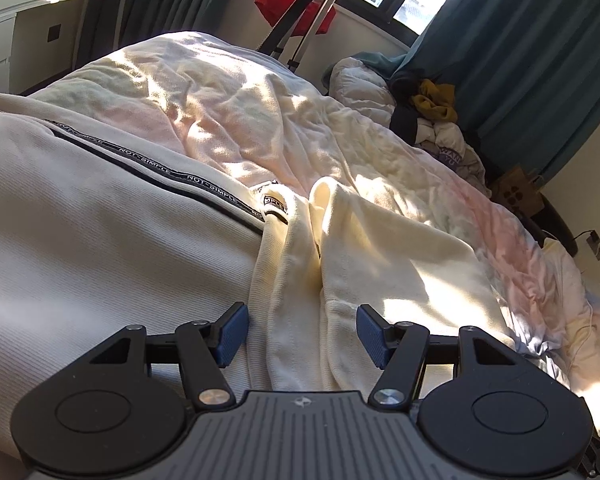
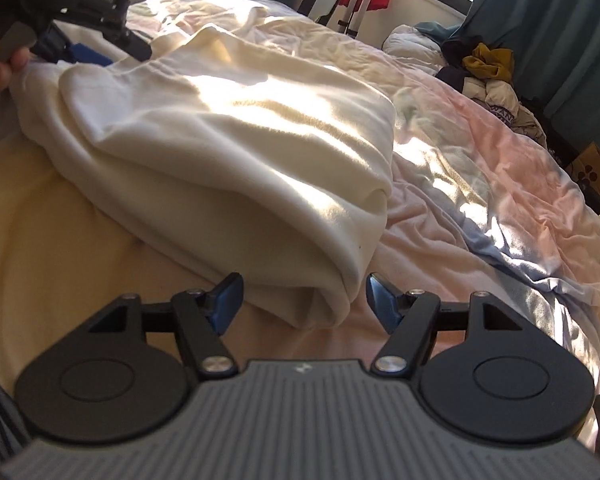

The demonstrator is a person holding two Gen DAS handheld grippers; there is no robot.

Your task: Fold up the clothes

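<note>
Cream garment [image 1: 364, 248] spread on the bed [image 1: 228, 92], with both claws apart above it.

We see the left claw [image 1: 302, 334] standing wide, its blue pads [image 1: 232, 332] on either side of a bunched fold without gripping it; a zip band printed "NOT SIMPLE" [image 1: 148, 164] runs across the cloth to its left. We find the right claw [image 2: 303, 304] likewise spread at the garment's folded edge [image 2: 332, 288]. A clothes pile [image 2: 496, 76] lies well apart, near the teal curtain [image 2: 556, 28].
</note>
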